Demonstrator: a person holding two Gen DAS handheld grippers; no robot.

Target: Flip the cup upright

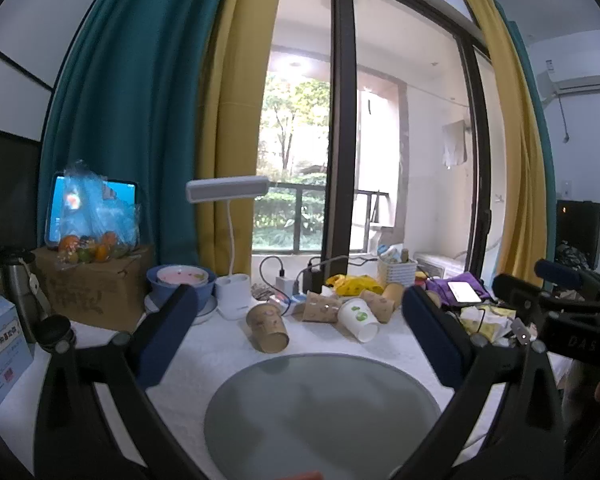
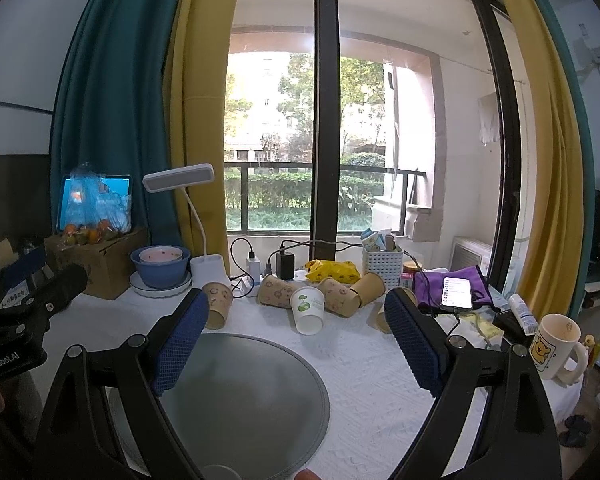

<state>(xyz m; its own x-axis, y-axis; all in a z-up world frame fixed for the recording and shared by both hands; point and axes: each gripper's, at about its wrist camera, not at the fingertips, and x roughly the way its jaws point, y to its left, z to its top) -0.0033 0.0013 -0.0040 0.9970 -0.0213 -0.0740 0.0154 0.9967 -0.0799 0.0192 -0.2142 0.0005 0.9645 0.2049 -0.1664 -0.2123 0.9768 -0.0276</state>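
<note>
Several paper cups lie on their sides on the white tablecloth behind a round grey mat [image 1: 320, 412]. A brown cup [image 1: 267, 327] lies nearest on the left, a white cup with green print [image 1: 358, 319] to its right, more brown cups [image 1: 320, 307] behind. In the right wrist view the white cup [image 2: 308, 310] lies mid-table among brown cups [image 2: 276, 290], with one brown cup [image 2: 217, 304] by the left finger. My left gripper [image 1: 300, 308] is open and empty, above the mat. My right gripper [image 2: 296, 312] is open and empty too.
A white desk lamp [image 1: 232, 280], blue bowl on a plate [image 1: 180, 282], cardboard box with fruit [image 1: 96, 280], chargers and a yellow bag [image 1: 354, 284] line the back. A phone on purple cloth [image 2: 456, 292] and a bear mug [image 2: 554, 346] stand at right. The other gripper [image 1: 572, 312] shows at right.
</note>
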